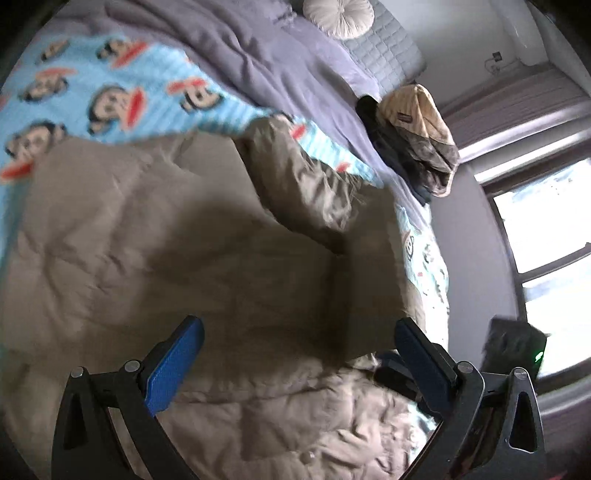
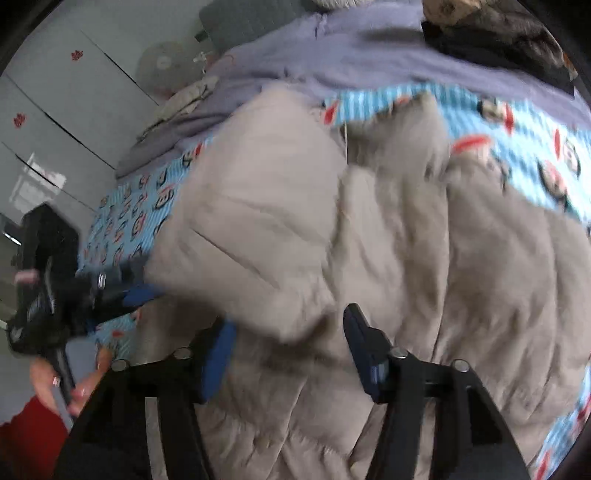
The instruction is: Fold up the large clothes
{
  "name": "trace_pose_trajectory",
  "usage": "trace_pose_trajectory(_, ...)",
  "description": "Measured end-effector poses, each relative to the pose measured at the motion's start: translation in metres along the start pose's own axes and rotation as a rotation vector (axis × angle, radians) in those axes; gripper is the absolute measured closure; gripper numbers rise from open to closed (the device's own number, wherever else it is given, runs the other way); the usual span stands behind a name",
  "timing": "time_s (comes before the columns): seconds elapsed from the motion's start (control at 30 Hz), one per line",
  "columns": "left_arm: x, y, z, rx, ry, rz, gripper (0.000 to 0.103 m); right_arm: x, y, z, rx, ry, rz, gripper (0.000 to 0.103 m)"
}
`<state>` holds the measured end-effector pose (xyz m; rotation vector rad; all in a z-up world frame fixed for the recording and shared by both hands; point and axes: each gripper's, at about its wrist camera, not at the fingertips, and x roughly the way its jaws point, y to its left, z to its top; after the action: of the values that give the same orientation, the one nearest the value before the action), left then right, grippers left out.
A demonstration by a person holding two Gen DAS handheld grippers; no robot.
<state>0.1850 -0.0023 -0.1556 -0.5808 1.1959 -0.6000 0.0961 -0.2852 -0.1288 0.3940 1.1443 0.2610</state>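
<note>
A large beige padded jacket [image 1: 184, 240] lies spread on a blue monkey-print blanket [image 1: 110, 85] on the bed. One part of it is folded over the middle [image 1: 325, 199]. My left gripper [image 1: 299, 354] hovers above the jacket, open, its blue pads wide apart with nothing pinched. In the right wrist view the same jacket [image 2: 406, 240] fills the frame. My right gripper [image 2: 291, 332] is open just over a folded edge of it, which lies blurred between the blue pads without being pressed. A hand [image 2: 74, 384] with a red sleeve holds the left gripper [image 2: 122, 291] at the jacket's left side.
A purple duvet [image 1: 280, 74], a round cream cushion [image 1: 338, 16] and a grey quilted pillow [image 1: 388, 55] lie at the bed's head. A pile of dark and tan clothes [image 1: 417, 144] sits by the bed's edge. A window [image 1: 546, 240] is beyond it. White wardrobe doors [image 2: 66, 110] stand opposite.
</note>
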Motion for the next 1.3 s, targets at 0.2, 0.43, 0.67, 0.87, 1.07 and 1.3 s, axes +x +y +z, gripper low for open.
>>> trace_pose_trajectory(0.2,0.030,0.008,0.001,-0.057,0.054,-0.045,0.000,-0.039,-0.096,-0.054,0.294,0.025,0.013,0.039)
trace_pose_trajectory(0.43,0.022,0.016,0.011,-0.141,0.023,-0.173,0.000,-0.087,-0.203,-0.103,0.688,-0.121,0.103,0.039)
trace_pose_trajectory(0.67,0.066,-0.007,0.015,0.004,0.103,0.040,0.019,-0.082,-0.215,-0.108,0.745,-0.155,0.155,0.039)
trace_pose_trajectory(0.87,0.050,-0.045,0.023,0.105,0.037,0.005,0.092,-0.070,-0.196,-0.085,0.741,-0.165,0.143,0.039)
trace_pose_trajectory(1.07,0.008,-0.019,0.018,0.095,-0.008,0.059,0.092,-0.072,-0.190,-0.066,0.718,-0.186,0.146,0.039)
trace_pose_trajectory(1.3,0.029,0.025,-0.009,0.109,0.056,0.206,0.092,-0.042,-0.185,-0.060,0.659,-0.134,0.042,0.089)
